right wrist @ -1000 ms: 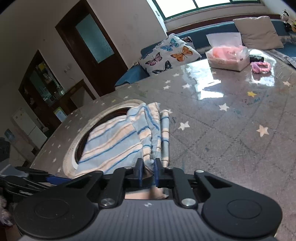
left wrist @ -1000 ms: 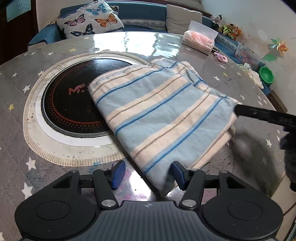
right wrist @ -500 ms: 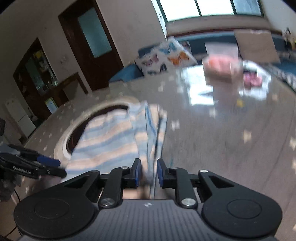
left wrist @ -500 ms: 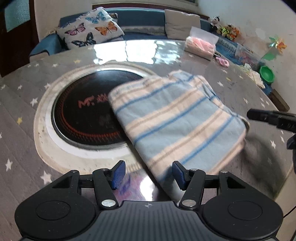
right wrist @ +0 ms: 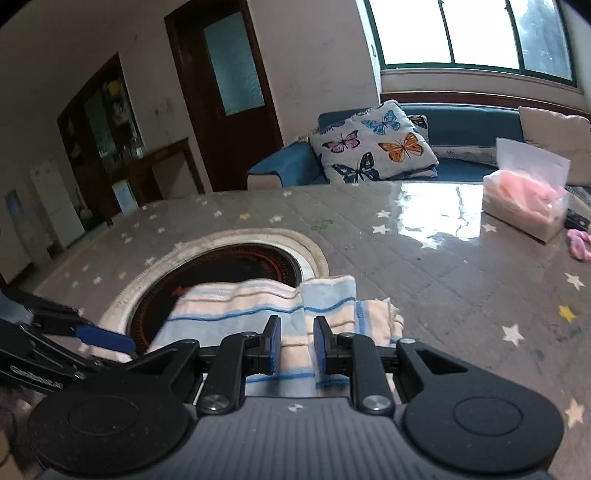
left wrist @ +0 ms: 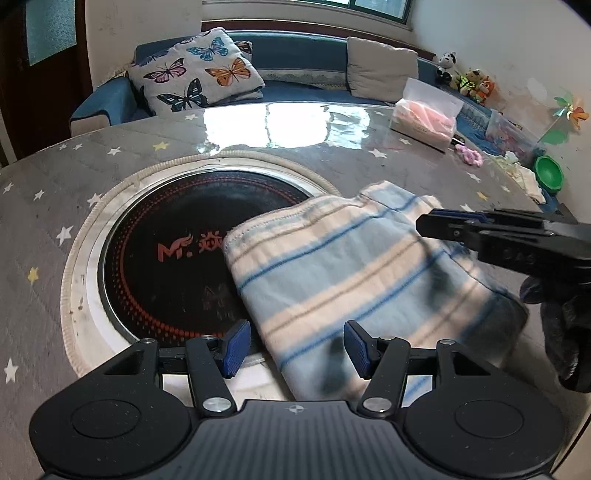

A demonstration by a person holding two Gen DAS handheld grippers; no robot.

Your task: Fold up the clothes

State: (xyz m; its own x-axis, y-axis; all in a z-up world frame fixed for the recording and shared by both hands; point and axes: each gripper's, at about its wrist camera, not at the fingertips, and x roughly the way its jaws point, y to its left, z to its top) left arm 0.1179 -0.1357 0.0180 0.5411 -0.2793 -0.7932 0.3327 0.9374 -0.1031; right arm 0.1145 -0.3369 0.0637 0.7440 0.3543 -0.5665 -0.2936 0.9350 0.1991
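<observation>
Striped cloth (left wrist: 354,273), folded, pale blue with cream bands and thin blue lines, lying flat on the bench (left wrist: 44,199), one end over the rim of the round black cooker plate (left wrist: 166,236) set into the bench top, the rest spread toward the near right edge. Left gripper (left wrist: 293,347) low over the near end of the cloth, fingers (left wrist: 233,349) set well apart, blue pads clear of the fabric, nothing pinched between them. Right gripper (right wrist: 297,345) over the cloth's right side, seen in the left wrist view as a black bar (left wrist: 509,240) reaching in from the right above the fabric, held by a dark-gloved hand (left wrist: 565,332). Narrow gap between its fingers (right wrist: 274,343), with striped fabric visible through that gap, pads not pressing on it; a loose grip, not a clamp. Small folded flap of the cloth (right wrist: 328,295) sticking up just beyond the right fingertips. Grey star-printed cover (right wrist: 443,273) under a glossy clear sheet over the whole bench. Clear box of pink stuff (left wrist: 424,118) at the far right of the bench, a small pink item (left wrist: 469,155) beside it. Butterfly cushion (left wrist: 195,79) on the blue sofa (left wrist: 303,44) behind the bench, a plain cushion (left wrist: 380,70) further right. Green bowl (left wrist: 550,173) off the bench's right edge. Dark wooden door (right wrist: 225,96) and a bright window (right wrist: 472,33) in the right wrist view.
</observation>
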